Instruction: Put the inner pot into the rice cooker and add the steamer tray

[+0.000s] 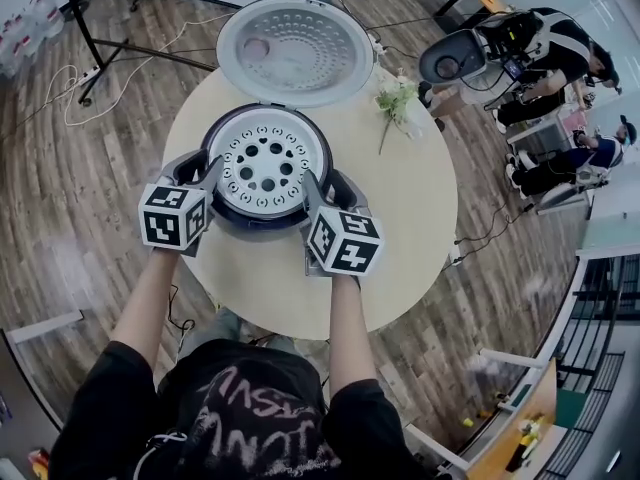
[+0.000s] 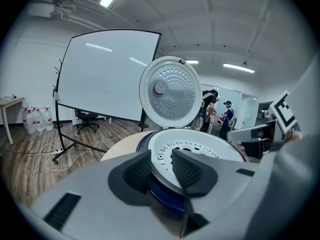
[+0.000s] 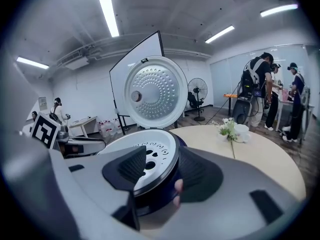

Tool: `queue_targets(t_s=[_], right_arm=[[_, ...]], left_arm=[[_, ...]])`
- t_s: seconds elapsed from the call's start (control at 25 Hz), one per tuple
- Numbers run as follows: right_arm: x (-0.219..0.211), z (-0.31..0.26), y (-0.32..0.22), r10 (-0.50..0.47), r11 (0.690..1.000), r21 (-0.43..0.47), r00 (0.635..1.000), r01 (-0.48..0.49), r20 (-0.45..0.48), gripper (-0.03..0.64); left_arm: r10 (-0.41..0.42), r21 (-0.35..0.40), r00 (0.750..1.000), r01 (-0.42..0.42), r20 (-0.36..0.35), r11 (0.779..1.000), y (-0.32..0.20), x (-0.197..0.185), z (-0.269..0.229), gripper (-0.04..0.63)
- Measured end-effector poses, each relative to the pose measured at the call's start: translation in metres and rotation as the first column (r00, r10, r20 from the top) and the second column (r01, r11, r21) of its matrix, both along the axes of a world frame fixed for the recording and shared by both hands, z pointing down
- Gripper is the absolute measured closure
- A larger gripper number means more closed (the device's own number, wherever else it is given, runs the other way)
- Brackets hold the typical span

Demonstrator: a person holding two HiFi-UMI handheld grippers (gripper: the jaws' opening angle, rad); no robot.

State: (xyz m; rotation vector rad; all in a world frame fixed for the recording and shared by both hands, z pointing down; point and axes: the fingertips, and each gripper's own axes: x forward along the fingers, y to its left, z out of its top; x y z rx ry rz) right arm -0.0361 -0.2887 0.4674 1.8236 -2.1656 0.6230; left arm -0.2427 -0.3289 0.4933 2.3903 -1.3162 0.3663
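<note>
Two grippers: left gripper (image 2: 161,170) and right gripper (image 3: 159,171). Fingers of both apart, straddling the rim, not pinching.
Item: steamer tray (image 1: 265,163), seated in rice cooker (image 1: 258,226) twd worktop (image 1: 400,228) far edge, lid (image 1: 295,48) up.
Tray lies btwn grippers, equidistant. Next prob. back off rim sideways.

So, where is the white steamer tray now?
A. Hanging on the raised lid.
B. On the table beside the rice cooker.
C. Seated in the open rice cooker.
C: the steamer tray sits level in the rice cooker, its holes facing up, below the raised lid.
</note>
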Motion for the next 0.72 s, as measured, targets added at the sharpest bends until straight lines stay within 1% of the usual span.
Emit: queue_targets(t_s=[0.16, 0.4, 0.56, 0.72], right_arm=[[0.005, -0.004, 0.013, 0.02, 1.0, 0.017, 0.999, -0.02, 0.03, 0.425], [0.012, -0.009, 0.035, 0.042, 0.998, 0.045, 0.997, -0.045, 0.068, 0.47], [0.02, -0.015, 0.055, 0.046, 0.996, 0.071, 0.996, -0.052, 0.08, 0.479], [0.034, -0.016, 0.076, 0.064, 0.994, 0.086, 0.994, -0.071, 0.087, 0.506]], left_arm=[[-0.005, 0.017, 1.0, 0.005, -0.006, 1.0, 0.008, 0.002, -0.008, 0.456], [0.002, 0.072, 1.0, -0.001, -0.016, 0.997, 0.023, 0.008, -0.032, 0.456], [0.02, 0.107, 1.0, -0.018, -0.017, 0.994, 0.041, 0.018, -0.046, 0.46], [0.03, 0.141, 0.999, -0.026, -0.025, 0.99, 0.061, 0.031, -0.057, 0.475]])
